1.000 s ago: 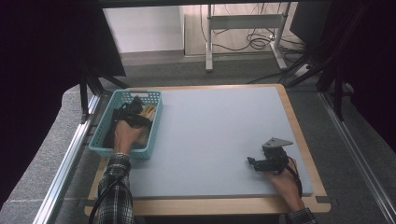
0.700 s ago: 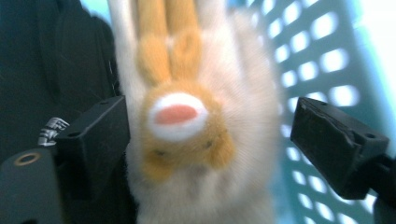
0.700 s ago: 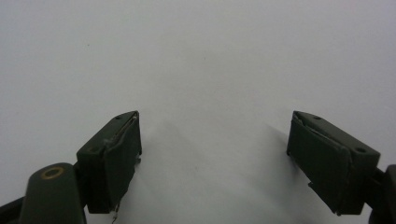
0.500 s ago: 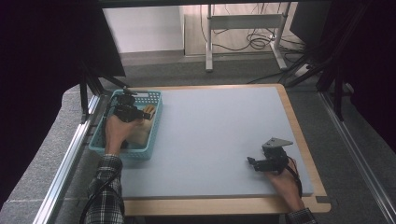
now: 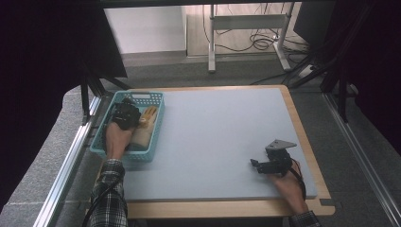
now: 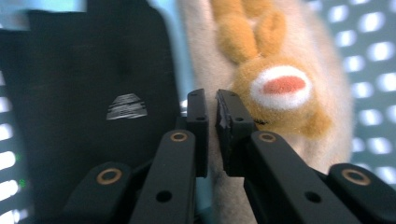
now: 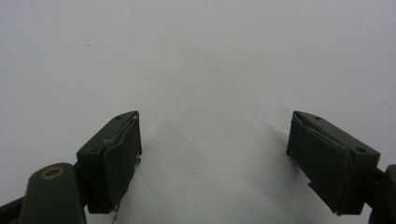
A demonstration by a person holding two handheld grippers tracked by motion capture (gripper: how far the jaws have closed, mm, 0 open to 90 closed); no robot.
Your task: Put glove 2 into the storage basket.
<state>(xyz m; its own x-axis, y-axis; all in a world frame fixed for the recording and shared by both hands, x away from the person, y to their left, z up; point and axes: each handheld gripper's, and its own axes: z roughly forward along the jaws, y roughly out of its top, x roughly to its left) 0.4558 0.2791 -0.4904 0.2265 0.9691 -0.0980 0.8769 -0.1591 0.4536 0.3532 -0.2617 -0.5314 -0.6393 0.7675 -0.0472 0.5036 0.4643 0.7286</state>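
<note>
High view: one teal plastic basket, rectangular with perforated lattice walls, sits at the left edge of one pale grey matte table mat, which is framed by a light wooden rim. Inside the basket lie one plush toy, tan and orange pile fabric, and one black cloth item, smooth and flat with a small grey striped mark. The left gripper, black with hard jointed links, reaches into the basket beside the toy; its jaws have just been closing and now stand together, the flat pads all but touching, with a sliver of cream fur behind the gap. Whether they pinch any fabric I cannot tell. In the left gripper view the plush toy shows one round orange muzzle with a white patch and a pink oval, plus two long orange limbs or ears. The right gripper, black with one grey three-cornered plate on top, rests on the mat near the front right corner, well apart from the basket; its two jaws stand wide apart over bare mat, holding nothing.
</note>
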